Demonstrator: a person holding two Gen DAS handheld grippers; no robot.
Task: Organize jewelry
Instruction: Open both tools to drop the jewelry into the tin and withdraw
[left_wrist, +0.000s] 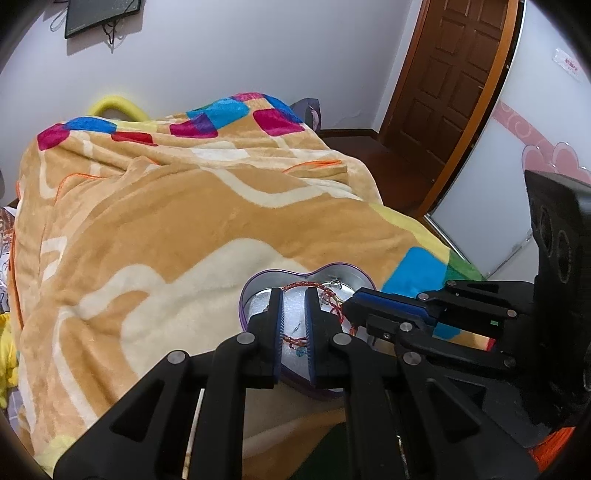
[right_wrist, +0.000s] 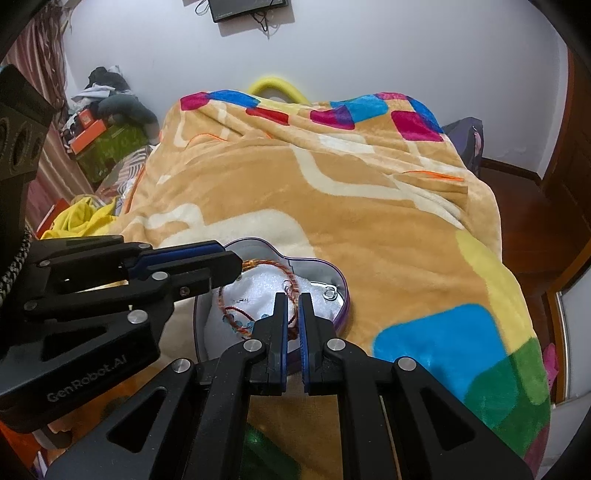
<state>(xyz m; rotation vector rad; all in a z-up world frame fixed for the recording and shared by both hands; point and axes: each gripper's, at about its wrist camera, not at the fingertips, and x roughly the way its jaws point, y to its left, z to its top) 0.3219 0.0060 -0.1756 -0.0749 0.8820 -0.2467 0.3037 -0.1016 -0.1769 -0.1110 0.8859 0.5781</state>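
A bed under a tan fleece blanket (right_wrist: 332, 206) with bright coloured squares fills the room, with a pale wall (right_wrist: 369, 48) and a dark screen (right_wrist: 247, 7) behind it, a brown panelled door (left_wrist: 458, 70) to its right, and piled clothes and boxes (right_wrist: 107, 125) to its left.
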